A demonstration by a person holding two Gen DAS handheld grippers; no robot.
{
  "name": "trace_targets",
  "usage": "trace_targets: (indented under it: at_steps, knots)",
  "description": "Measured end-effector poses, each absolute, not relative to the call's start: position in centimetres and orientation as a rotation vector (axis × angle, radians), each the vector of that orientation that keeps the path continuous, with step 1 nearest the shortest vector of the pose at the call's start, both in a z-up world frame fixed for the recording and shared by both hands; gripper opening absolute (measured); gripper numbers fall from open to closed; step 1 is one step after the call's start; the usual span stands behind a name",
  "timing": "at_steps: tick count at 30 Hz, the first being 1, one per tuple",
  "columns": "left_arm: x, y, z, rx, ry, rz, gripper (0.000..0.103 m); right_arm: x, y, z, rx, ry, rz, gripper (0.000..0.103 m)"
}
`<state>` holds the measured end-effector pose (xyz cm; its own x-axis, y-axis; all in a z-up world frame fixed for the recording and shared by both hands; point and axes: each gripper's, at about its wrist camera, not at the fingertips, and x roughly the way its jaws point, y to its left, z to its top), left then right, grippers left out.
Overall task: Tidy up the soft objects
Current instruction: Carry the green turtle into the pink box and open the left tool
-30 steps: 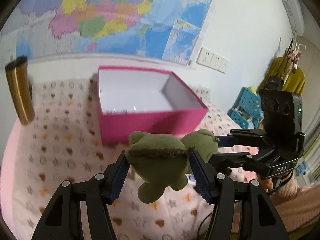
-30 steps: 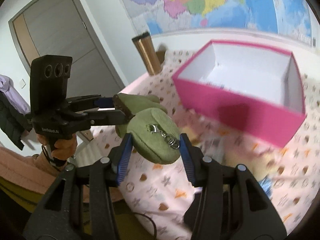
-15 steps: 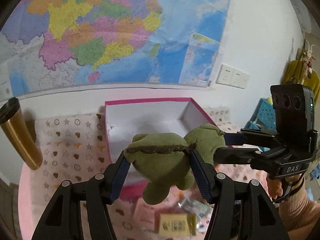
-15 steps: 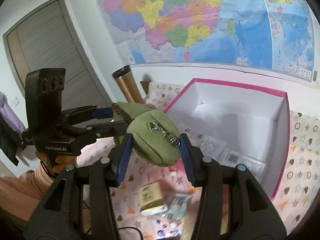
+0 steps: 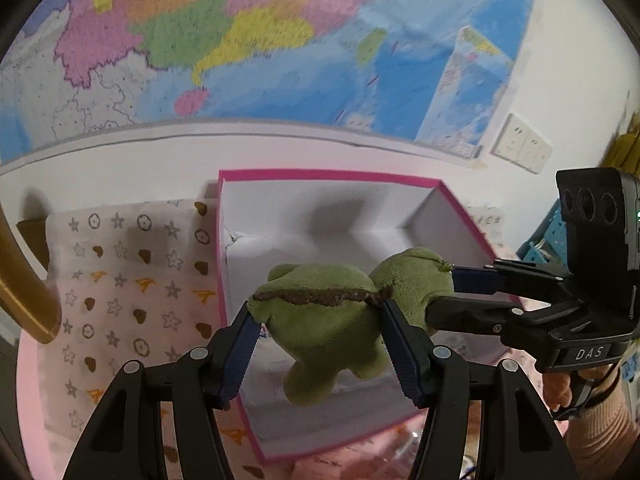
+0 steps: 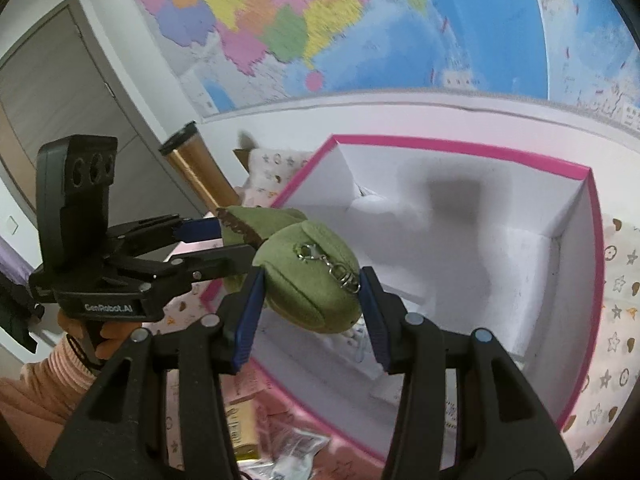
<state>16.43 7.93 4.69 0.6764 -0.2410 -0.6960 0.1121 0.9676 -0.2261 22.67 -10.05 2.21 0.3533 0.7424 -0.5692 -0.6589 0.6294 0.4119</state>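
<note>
Two grippers clamp one green plush toy (image 5: 320, 320) above the open pink box (image 5: 452, 216): left gripper (image 5: 316, 344) half-closed on its body, right gripper (image 6: 312, 304) half-closed on its head. Housings read "DAS" and "GenRobot.AI". Wall map (image 5: 240, 40) far behind.

Green plush toy (image 5: 324, 320); pink box (image 5: 332, 178), white inside; star-patterned cloth (image 5: 132, 280).

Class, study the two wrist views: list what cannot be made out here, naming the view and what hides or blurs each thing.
- Green plush toy: its face shows in neither view.
- Pink box floor: partly covered by the toy and both grippers, left gripper, right gripper.
- Packets below the box, right wrist view: blurred, print unreadable.
- Gold tumbler, left wrist view: cut by the frame edge.
- Wall map: blurred, labels illegible.
</note>
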Motion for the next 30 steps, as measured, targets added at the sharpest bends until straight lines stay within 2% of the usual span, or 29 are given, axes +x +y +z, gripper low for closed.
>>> trace_targets:
  at_steps: [7,13,24,30]
  knots:
    - [18.6,8.5,2.9,-0.163,0.848,-0.159,0.062,24.8,-9.1,0.6,0.101,0.859,0.888,0.049]
    - [19.3,8.3,2.5,-0.138,0.860,-0.142,0.057,26.0,-8.2,-0.3,0.065,0.906,0.836,0.049]
    - [18.4,6.8,2.5,-0.007,0.790,-0.042,0.057,25.9,-9.2,-1.0,0.078,0.954,0.767,0.049]
    - [16.4,5.2,3.4,0.060,0.742,-0.044,0.058,23.6,-11.0,0.4,0.128,0.903,0.797,0.049]
